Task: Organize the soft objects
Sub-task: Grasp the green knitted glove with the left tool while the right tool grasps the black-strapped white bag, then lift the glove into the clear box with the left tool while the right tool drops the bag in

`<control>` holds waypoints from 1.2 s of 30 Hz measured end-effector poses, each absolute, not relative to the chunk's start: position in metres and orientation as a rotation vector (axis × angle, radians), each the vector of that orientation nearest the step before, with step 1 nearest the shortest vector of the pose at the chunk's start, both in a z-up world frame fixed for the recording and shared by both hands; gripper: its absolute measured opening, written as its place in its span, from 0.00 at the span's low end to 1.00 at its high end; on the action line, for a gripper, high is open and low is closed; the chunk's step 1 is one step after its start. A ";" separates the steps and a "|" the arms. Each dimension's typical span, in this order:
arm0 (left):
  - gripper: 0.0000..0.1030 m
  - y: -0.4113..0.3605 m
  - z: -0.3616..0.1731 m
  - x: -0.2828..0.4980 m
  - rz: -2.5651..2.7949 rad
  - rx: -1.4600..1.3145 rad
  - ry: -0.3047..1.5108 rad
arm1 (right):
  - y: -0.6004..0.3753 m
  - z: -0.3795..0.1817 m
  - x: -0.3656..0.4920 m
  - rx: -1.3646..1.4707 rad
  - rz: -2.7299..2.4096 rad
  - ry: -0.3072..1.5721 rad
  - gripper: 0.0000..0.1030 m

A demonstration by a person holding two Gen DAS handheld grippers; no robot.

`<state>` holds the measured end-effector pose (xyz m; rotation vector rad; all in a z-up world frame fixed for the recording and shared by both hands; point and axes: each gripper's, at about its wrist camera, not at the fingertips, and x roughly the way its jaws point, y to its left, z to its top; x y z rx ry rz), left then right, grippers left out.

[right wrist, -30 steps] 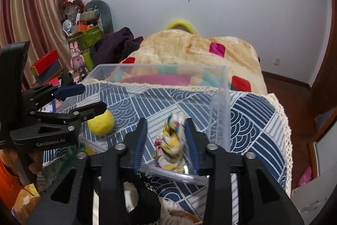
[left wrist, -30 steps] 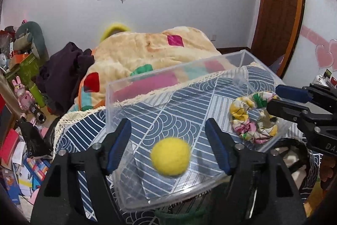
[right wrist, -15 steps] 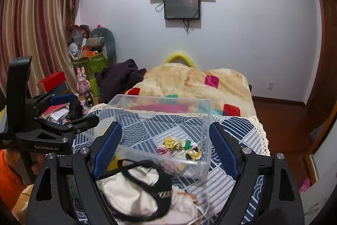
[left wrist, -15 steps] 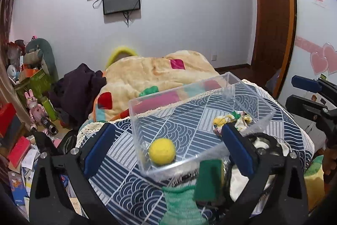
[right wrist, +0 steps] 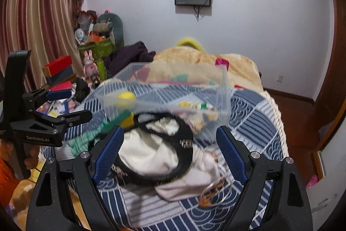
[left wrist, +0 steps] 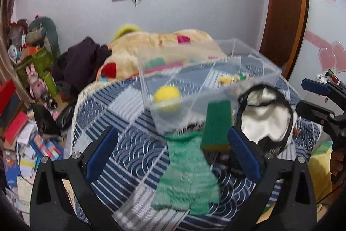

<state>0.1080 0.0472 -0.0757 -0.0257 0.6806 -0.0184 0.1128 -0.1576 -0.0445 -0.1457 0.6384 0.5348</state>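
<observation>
Since both the left claw (left wrist: pixel 173 153) and right claw (right wrist: pixel 169 152) hang spread and empty, the green knit cloth (left wrist: pixel 186 176) and cream pouch (right wrist: pixel 151 155) lie unsorted at six o'clock of the clear bin (left wrist: pixel 216 70), which holds the yellow ball (left wrist: pixel 167 94).

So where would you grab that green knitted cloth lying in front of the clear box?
Probably at the narrow neck of the green knitted cloth, just short of the clear plastic box. There the cloth pinches in, so the open left gripper, already straddling it, could close from above. The wide near end lies flat and spread, harder to bunch; the green sponge crowds the right side.
</observation>
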 end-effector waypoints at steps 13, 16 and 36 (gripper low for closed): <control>0.86 0.038 -0.127 0.105 -0.039 -0.039 0.754 | -0.159 -0.074 0.117 -0.126 0.554 0.741 0.61; 0.73 0.035 -0.132 0.107 -0.055 -0.055 0.769 | -0.156 -0.074 0.118 -0.131 0.553 0.739 0.49; 0.32 0.036 -0.099 0.067 -0.073 -0.062 0.651 | -0.164 -0.038 0.102 -0.093 0.549 0.604 0.13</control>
